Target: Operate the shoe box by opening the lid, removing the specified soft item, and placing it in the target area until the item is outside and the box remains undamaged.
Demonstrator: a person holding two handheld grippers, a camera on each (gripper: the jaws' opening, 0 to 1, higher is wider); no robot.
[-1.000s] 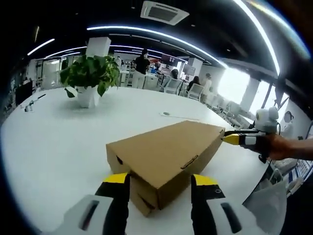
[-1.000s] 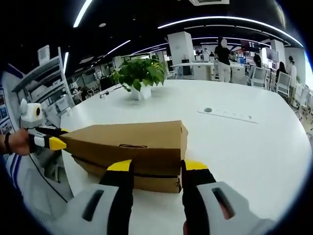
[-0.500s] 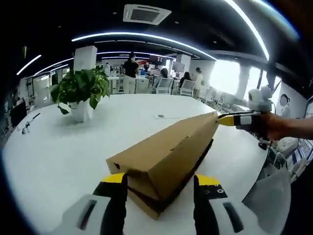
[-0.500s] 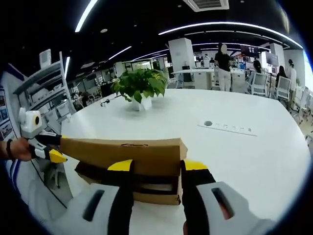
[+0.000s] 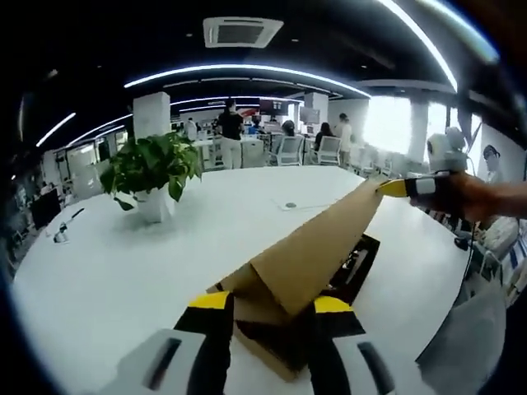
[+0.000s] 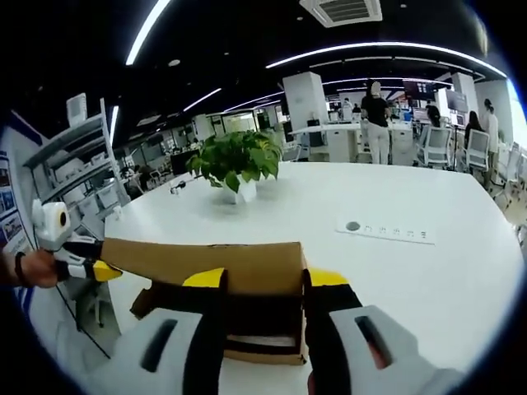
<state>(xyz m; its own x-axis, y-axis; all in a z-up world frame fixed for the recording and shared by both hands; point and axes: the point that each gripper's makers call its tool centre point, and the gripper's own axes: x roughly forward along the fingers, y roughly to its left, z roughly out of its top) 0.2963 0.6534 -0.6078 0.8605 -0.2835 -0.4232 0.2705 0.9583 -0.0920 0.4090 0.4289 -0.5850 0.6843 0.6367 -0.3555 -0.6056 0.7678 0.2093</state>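
A brown cardboard shoe box stands on the white table (image 5: pixel 107 271). Its lid (image 5: pixel 306 253) is tilted up off the base (image 5: pixel 359 262), whose dark inside shows underneath. My left gripper (image 5: pixel 273 306) is shut on the lid's near end. At the far top corner my right gripper (image 5: pixel 395 188), held by a hand, is shut on the lid. From the right gripper view the lid (image 6: pixel 206 265) hangs above the base (image 6: pixel 262 352), with my right gripper (image 6: pixel 265 281) shut on its end and my left gripper (image 6: pixel 97 263) at the far end. Something pale lies inside; I cannot tell what.
A potted green plant (image 5: pixel 153 169) (image 6: pixel 237 158) stands further back on the table. A flat socket strip (image 6: pixel 385 232) lies on the table top beyond the box. Shelving (image 6: pixel 78 152) stands off the table's edge, and people and chairs are in the background.
The lid has risen with both grippers, from nearly closed to steeply tilted, and the gap over the base has widened so that the dark inside shows.
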